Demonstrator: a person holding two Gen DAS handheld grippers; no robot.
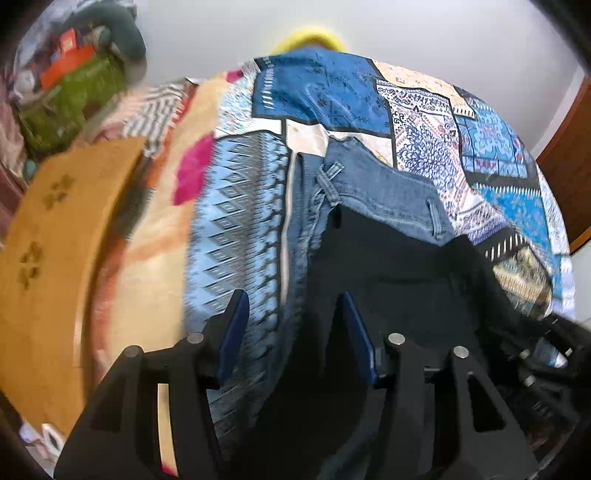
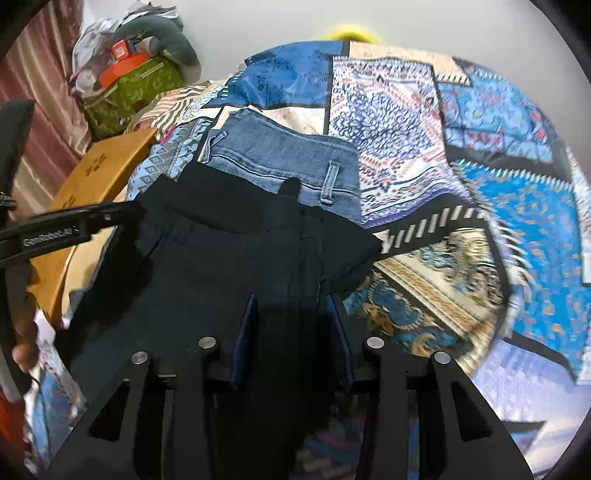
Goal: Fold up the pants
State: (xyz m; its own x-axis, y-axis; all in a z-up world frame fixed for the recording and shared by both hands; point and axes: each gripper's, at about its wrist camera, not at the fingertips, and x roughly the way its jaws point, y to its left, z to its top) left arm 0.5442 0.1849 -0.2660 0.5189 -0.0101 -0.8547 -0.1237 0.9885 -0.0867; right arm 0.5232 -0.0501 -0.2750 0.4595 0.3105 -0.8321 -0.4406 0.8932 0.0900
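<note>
While the dark navy, nearly black pants (image 2: 221, 266) lie folded on the bed, their far edge overlaps the near part of a folded pair of light blue denim jeans (image 2: 280, 155), which lies just beyond them with belt loops showing. Both garments rest on a patchwork bedspread printed in blue, white and cream panels (image 2: 498, 184).

In the right wrist view, the right gripper (image 2: 291, 314) points down at the near right part of the dark pants. Its blue pads (image 2: 245, 332) stand apart on either side of a ridge of the dark cloth; whether they press on it cannot be told. In the left wrist view, the left gripper (image 1: 291, 314) sits at the left edge of the dark pants (image 1: 388, 295). Its jaws are parted: one blue pad (image 1: 234, 325) is over the bedspread (image 1: 240, 221), the other at the cloth edge, and nothing is clamped between them. The jeans (image 1: 369, 188) lie beyond.

Left of the bed stands a yellow-brown wooden panel with cut-out flower shapes (image 2: 96, 177). Farther left, a green patterned bag (image 2: 133, 92) carries orange boxes (image 2: 118, 70), and a pinkish curtain (image 2: 48, 92) hangs behind. At the far edge of the bed, a yellow object (image 2: 351, 33) shows against the white wall (image 2: 258, 29).
</note>
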